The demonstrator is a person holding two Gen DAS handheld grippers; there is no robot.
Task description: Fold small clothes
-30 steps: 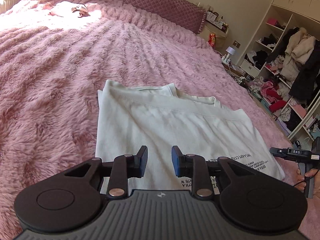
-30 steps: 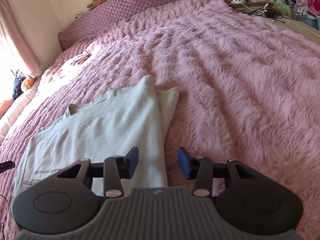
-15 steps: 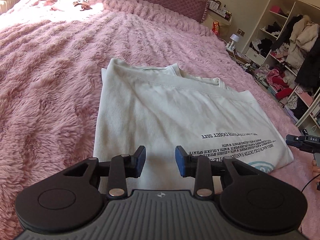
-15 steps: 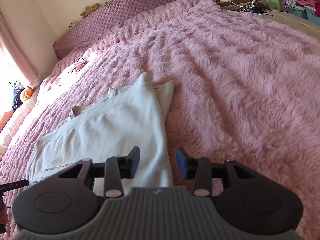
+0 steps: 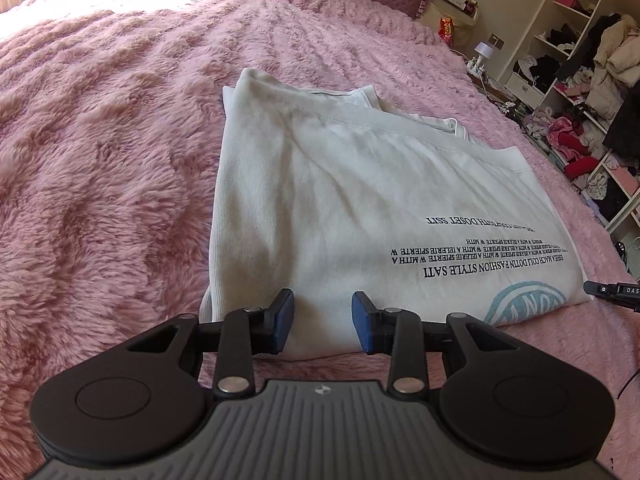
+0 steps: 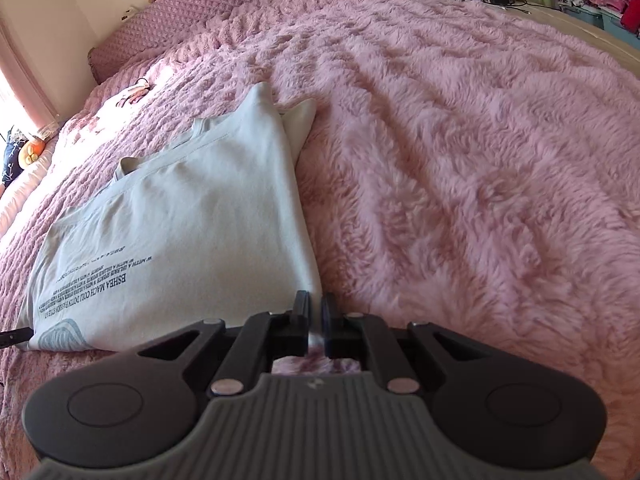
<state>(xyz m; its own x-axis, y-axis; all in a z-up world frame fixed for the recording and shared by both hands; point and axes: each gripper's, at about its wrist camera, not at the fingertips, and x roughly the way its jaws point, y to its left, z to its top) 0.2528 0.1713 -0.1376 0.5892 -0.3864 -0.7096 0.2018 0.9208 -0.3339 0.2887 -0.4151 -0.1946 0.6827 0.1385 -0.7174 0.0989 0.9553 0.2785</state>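
While right hand-held gripper (image 6: 315, 322) is pinching T-shirt (image 5: 340, 200) corner shut, having just closed, left hand-held gripper (image 5: 321, 322) is hovering open: clamp your near hem before lifting, keeping edges level on bed (image 6: 460, 160).

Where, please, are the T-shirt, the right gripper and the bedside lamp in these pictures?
T-shirt (image 5: 340, 208): left wrist view, plain cloth above the print.
Right gripper (image 6: 315, 322): right wrist view, between fingertips pinching the T-shirt's corner.
Lamp (image 5: 485, 49): left wrist view, its shade.
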